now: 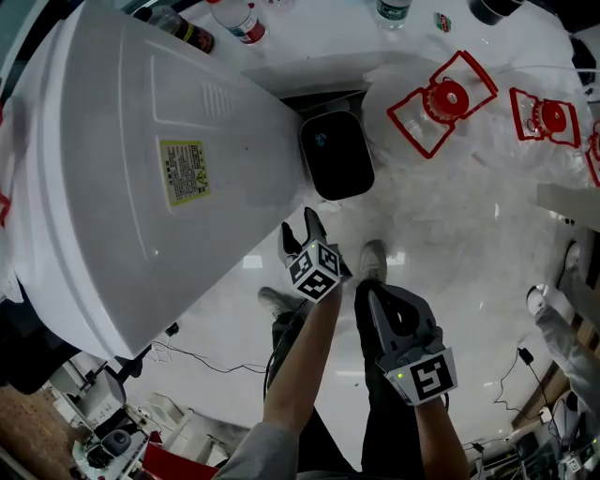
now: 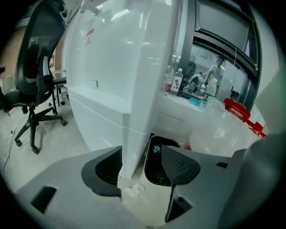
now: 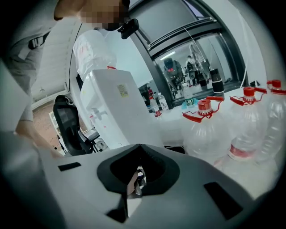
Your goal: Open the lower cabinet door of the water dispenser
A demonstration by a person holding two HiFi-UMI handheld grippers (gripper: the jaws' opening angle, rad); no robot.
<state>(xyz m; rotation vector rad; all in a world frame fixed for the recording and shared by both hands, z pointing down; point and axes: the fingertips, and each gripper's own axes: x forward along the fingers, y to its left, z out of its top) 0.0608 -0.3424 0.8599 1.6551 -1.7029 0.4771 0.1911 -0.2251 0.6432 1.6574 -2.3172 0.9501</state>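
Gaping wide, L gripper (image 1: 300, 225) empty, near water dispenser (image 1: 141, 159).

Floor units: one white water dispenser (image 1: 141, 169), one black bin (image 1: 336, 155), one black office chair (image 2: 33, 76). Containers: three large clear jugs (image 3: 206, 132) with red handled caps in the right gripper view; three small bottles (image 1: 246, 22) along the ledge in the head view. Handheld tools: two, left gripper (image 1: 300, 225) and right gripper (image 1: 365, 290).

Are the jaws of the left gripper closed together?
No: on the left gripper they stand well apart, the water dispenser showing between them.
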